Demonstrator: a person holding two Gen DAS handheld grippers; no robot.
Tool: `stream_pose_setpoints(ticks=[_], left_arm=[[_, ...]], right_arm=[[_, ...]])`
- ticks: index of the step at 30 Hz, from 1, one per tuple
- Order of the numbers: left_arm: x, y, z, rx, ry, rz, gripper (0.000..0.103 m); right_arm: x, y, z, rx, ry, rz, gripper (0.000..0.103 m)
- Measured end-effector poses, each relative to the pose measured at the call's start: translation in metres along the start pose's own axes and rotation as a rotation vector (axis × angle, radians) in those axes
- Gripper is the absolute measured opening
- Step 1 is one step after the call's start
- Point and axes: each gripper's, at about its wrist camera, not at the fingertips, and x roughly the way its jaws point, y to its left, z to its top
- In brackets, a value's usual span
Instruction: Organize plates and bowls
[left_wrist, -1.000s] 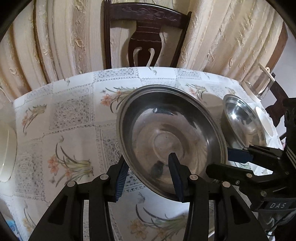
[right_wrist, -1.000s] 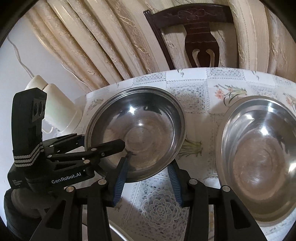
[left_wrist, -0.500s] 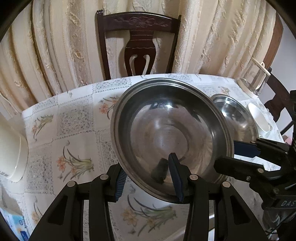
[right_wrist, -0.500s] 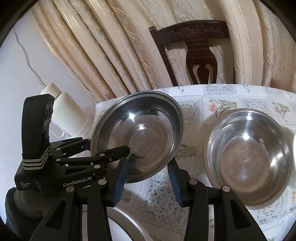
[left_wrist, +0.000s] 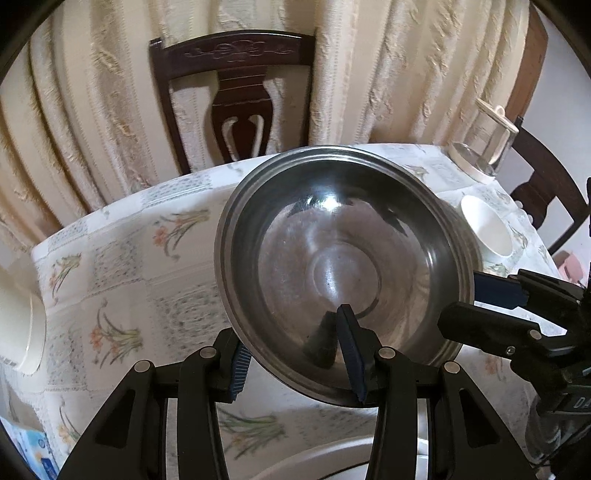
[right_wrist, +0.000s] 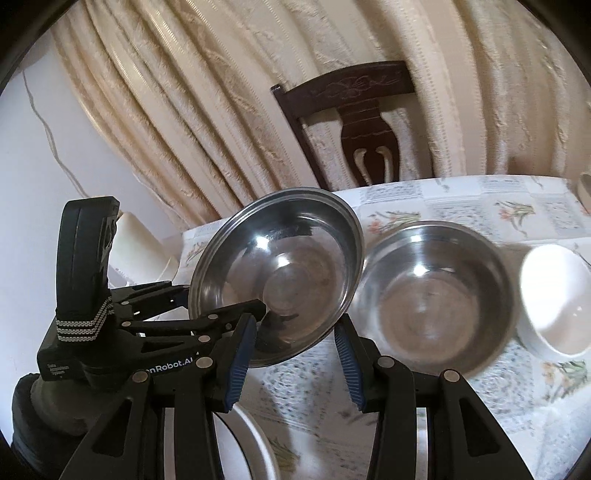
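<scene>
Nearest the left wrist camera, the left gripper (left_wrist: 295, 354) was clamped on the near rim of a steel bowl (left_wrist: 343, 266), one finger under the outer wall and the other inside the basin. The bowl was lifted and tilted, its mouth toward the camera, clear of the worktop (left_wrist: 122, 258). In the right wrist view the right gripper (right_wrist: 295, 354) had its fingers apart with nothing between them, just below the held bowl's lower edge.

The held bowl looked thin, stiff and light, but polished steel is likely slippery under rubber pads, so a rim pinch well seated past the lip seemed the safest hold; gripped at one edge only, it could swing or slide. It would not break, though it could clatter against the other bowl.

It was a wide, shallow, round bowl with a stepped rim, a flat circular base and a bright, slightly scuffed inside that mirrored the gripper finger.

Just beyond and beside it, a second steel bowl (right_wrist: 436, 295) sat upright on the floral cloth, and a white bowl (right_wrist: 554, 299) stood close beside that one. A white plate's edge (right_wrist: 255, 443) showed low in the frame near the right gripper. Farther back stood a dark wooden chair (right_wrist: 354, 107) against cream curtains (right_wrist: 184, 92). Nesting the held bowl into the second one looked the likely step.
</scene>
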Motion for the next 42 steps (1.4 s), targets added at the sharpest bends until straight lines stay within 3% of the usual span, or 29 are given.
stream_pose_setpoints(ticks=[14,26,35,42], left_arm=[[0.037,-0.069,0.028,0.066,0.048,-0.043,0.045],[0.067,-0.083,0.038,0.024,0.087,-0.05,0.046],[0.07,-0.081,0.039,-0.009,0.109,-0.074,0.06],[0.062,-0.086,0.042,0.003,0.093,-0.094,0.079]], right_arm=[[-0.023,-0.066,-0.004,0.124,-0.035,-0.042,0.047],[-0.017,-0.095,-0.006,0.182,-0.026,-0.038,0.047],[-0.013,-0.102,-0.008,0.208,-0.031,-0.028,0.047],[-0.017,-0.106,-0.008,0.213,-0.056,-0.034,0.049]])
